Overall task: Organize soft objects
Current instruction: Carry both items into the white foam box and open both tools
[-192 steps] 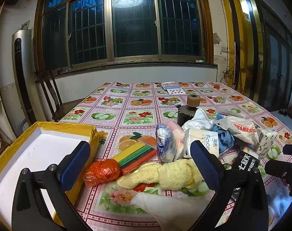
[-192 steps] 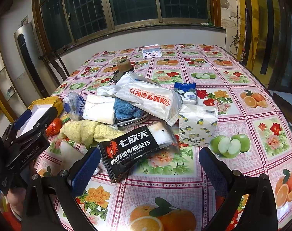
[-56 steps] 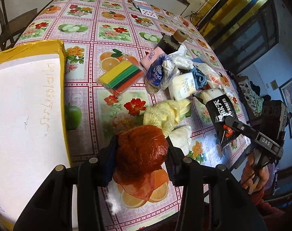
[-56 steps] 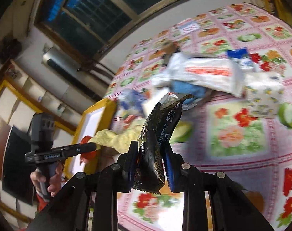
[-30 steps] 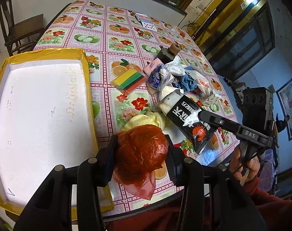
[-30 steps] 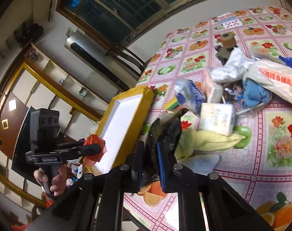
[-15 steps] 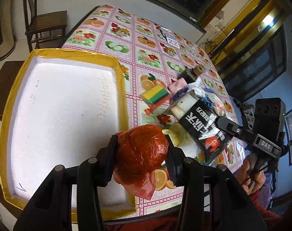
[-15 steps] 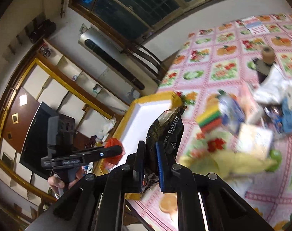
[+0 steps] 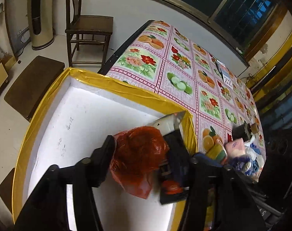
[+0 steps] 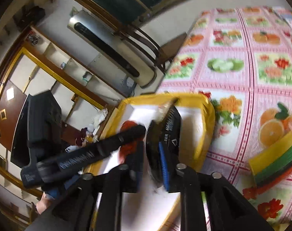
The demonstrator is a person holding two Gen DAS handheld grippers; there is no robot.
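The left gripper (image 9: 140, 154) squeezes a crumpled red plastic bag (image 9: 138, 154) tight between its two fingers. It holds the bag up over the white inside of the yellow-edged foam box (image 9: 84, 119). The right gripper (image 10: 151, 165) pinches a black snack packet (image 10: 167, 132) and holds it over the same box, just beside the red bag. The box sits at the edge of the table with the fruit and flower tablecloth (image 9: 176, 71). A stack of colored sponges (image 10: 275, 161) lies on the cloth near the box.
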